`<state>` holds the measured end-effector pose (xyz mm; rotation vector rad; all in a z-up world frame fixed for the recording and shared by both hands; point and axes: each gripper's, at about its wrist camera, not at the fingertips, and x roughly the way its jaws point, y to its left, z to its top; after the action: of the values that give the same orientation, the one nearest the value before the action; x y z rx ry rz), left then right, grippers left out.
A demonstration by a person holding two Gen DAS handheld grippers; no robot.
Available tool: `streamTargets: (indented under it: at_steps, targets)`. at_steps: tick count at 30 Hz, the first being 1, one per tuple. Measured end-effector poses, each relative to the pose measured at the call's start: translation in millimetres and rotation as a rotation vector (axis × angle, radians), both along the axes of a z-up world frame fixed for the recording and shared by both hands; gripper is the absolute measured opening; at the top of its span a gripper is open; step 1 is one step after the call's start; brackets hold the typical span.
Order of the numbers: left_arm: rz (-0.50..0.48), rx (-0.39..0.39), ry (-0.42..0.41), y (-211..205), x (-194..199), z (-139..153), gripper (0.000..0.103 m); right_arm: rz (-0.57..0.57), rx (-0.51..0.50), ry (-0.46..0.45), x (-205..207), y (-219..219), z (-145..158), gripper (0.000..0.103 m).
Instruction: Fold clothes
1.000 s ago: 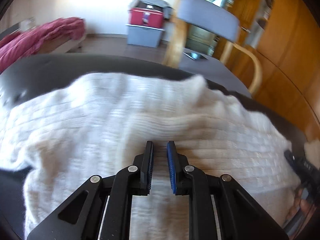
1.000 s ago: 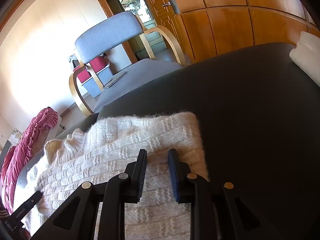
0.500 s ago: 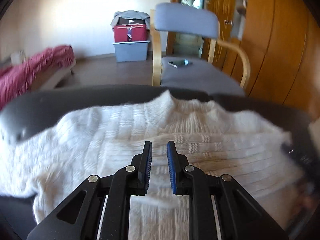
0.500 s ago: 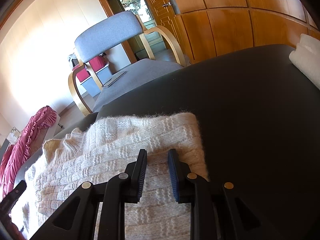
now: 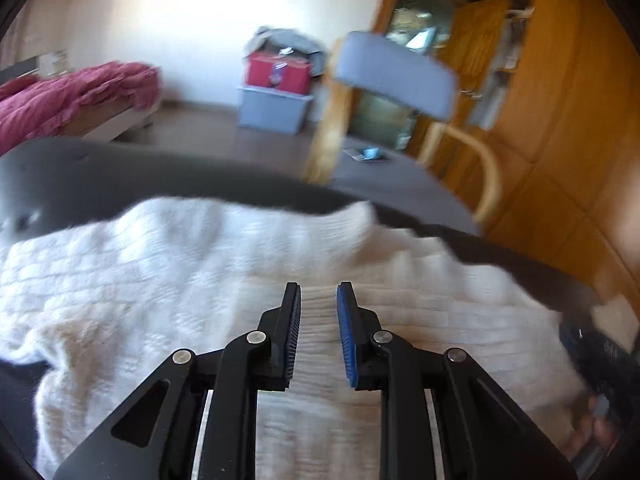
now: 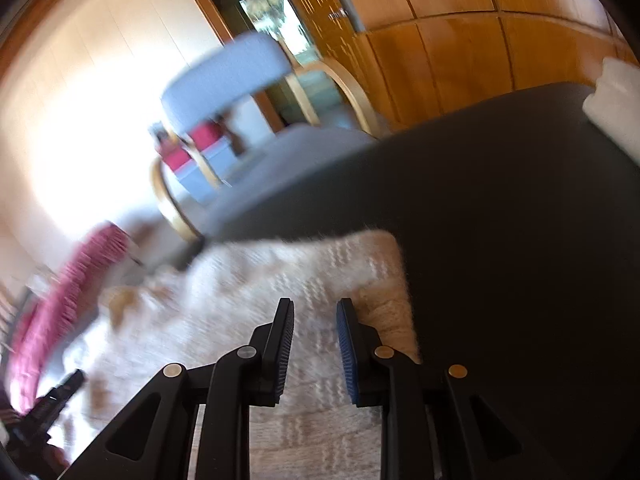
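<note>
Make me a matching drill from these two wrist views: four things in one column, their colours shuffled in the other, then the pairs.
Things:
1. sweater
2. chair backrest
3. bedspread
4. table

Colours:
A. dark grey
B. magenta
C. cream white
D. blue-grey

Pairs: 1-C, 2-D, 3-B, 4-A

- The sweater (image 5: 248, 288) lies spread on the table (image 5: 120, 176).
- The left gripper (image 5: 318, 308) hangs over the sweater's middle; the right gripper (image 6: 316, 320) is over its right edge.
- Behind the table stands a chair (image 5: 396, 76).
- Boxes (image 5: 276, 96) sit behind the chair, a bed (image 5: 72, 96) to the left.
- A folded cloth (image 6: 616, 100) rests at the table's far right.
</note>
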<state>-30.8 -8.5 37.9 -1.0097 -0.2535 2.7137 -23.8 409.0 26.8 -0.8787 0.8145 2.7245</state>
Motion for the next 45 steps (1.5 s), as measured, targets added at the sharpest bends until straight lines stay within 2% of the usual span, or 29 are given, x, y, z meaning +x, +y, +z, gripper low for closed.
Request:
streamTargets:
  at_steps: [3, 5, 7, 8, 10, 12, 13, 14, 16, 17, 18, 20, 22, 25, 28, 31, 36, 39, 42, 45]
  targets:
    - [-0.051, -0.038, -0.065, 15.9, -8.0, -11.9, 0.021, -0.023, -0.008, 0.070, 4.0, 8.5, 8.8, 0.024]
    - [-0.051, -0.031, -0.110, 16.1, -13.2, -20.1, 0.021, -0.001, -0.032, 0.031, -5.6, 11.3, 3.5, 0.024]
    - [-0.041, -0.020, -0.114, 14.1, -14.6, -22.2, 0.021, -0.013, -0.083, -0.034, -14.3, 18.7, -9.3, 0.023]
    - [-0.039, -0.024, -0.116, 14.8, -15.5, -23.0, 0.021, -0.023, -0.109, -0.066, -18.0, 22.8, -15.8, 0.020]
    - [-0.040, -0.034, -0.118, 15.2, -16.9, -23.1, 0.021, -0.092, -0.153, -0.065, -12.4, 36.0, -21.2, 0.006]
    - [-0.041, -0.041, -0.116, 11.2, -14.3, -19.6, 0.021, -0.145, -0.185, -0.054, -5.5, 46.0, -24.4, 0.005]
    - [-0.041, -0.040, -0.116, 10.6, -14.1, -19.5, 0.021, -0.153, -0.195, -0.041, -2.9, 47.9, -24.5, 0.007]
    - [-0.041, -0.038, -0.117, 10.0, -13.9, -19.3, 0.021, -0.166, -0.183, -0.019, 1.7, 47.5, -20.8, 0.009]
    - [-0.042, -0.036, -0.119, 8.8, -13.5, -18.9, 0.021, -0.214, -0.137, 0.029, 14.2, 46.1, -9.4, 0.019]
    - [-0.042, -0.037, -0.119, 8.6, -13.2, -18.8, 0.021, -0.231, -0.108, 0.052, 21.0, 45.0, -0.9, 0.019]
    - [-0.042, -0.041, -0.118, 8.7, -12.9, -18.6, 0.021, -0.226, -0.084, 0.069, 24.3, 42.8, 7.2, 0.019]
    - [-0.042, -0.046, -0.117, 8.5, -12.3, -18.3, 0.022, -0.148, -0.030, 0.075, 17.9, 35.3, 23.5, 0.019]
    - [-0.043, -0.046, -0.116, 7.1, -11.6, -18.0, 0.022, -0.047, 0.030, 0.033, -3.1, 26.5, 32.1, 0.019]
    - [-0.045, -0.031, -0.120, 5.3, -12.7, -18.8, 0.022, 0.072, 0.055, -0.070, -38.6, 18.9, 29.3, 0.019]
    - [-0.046, -0.026, -0.120, 4.1, -12.9, -19.1, 0.022, 0.117, 0.102, -0.198, -66.7, 11.7, 15.3, 0.019]
    - [-0.046, -0.027, -0.120, 4.2, -13.0, -19.3, 0.022, 0.132, 0.129, -0.286, -83.4, 8.5, 0.4, 0.019]
    - [-0.048, -0.020, -0.121, 3.0, -13.6, -20.1, 0.022, -0.060, 0.211, -0.340, -91.1, 32.9, -12.4, 0.019]
    - [-0.049, -0.022, -0.122, 3.2, -14.1, -20.1, 0.022, -0.087, 0.136, -0.247, -69.1, 44.1, -0.4, 0.019]
    - [-0.049, -0.024, -0.121, 3.5, -14.2, -20.0, 0.022, -0.079, 0.134, -0.171, -39.9, 38.4, 17.3, 0.019]
    - [-0.049, -0.024, -0.120, 4.3, -14.7, -20.4, 0.022, 0.007, 0.112, -0.159, -7.6, 23.9, 20.1, 0.019]
